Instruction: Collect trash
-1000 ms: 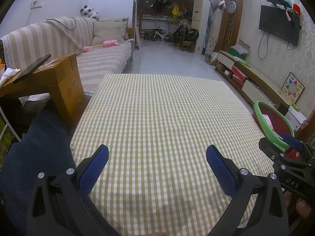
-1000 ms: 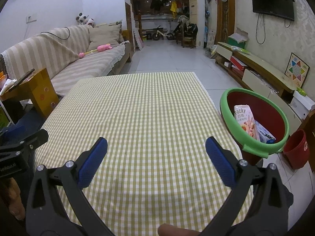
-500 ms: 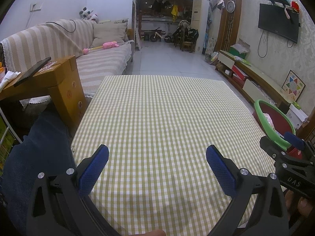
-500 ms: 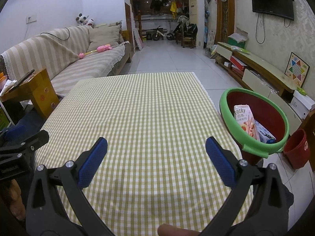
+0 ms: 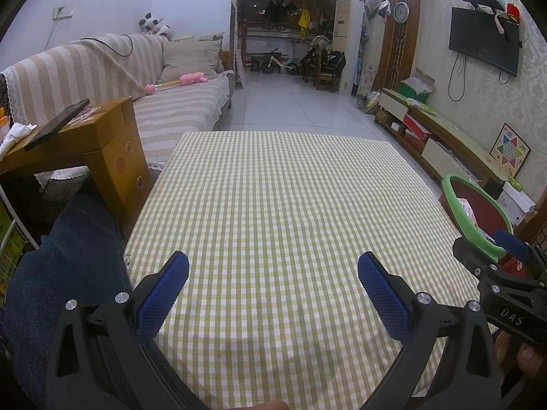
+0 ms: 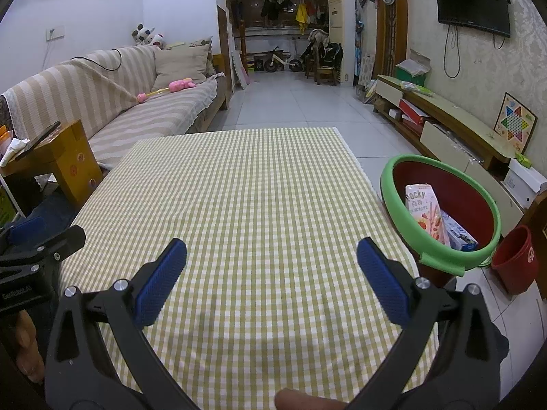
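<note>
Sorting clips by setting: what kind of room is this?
Most likely a home living room: a striped sofa, a wall-mounted TV above a low cabinet, and a checked-cloth table.

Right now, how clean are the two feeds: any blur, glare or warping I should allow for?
Left wrist: sharp, no motion blur; fisheye bends the sofa and TV, corners black; soft gripper shadow on the cloth. Right wrist: equally sharp, the bin looks stretched, the Pocky box print is readable; no glare.
</note>
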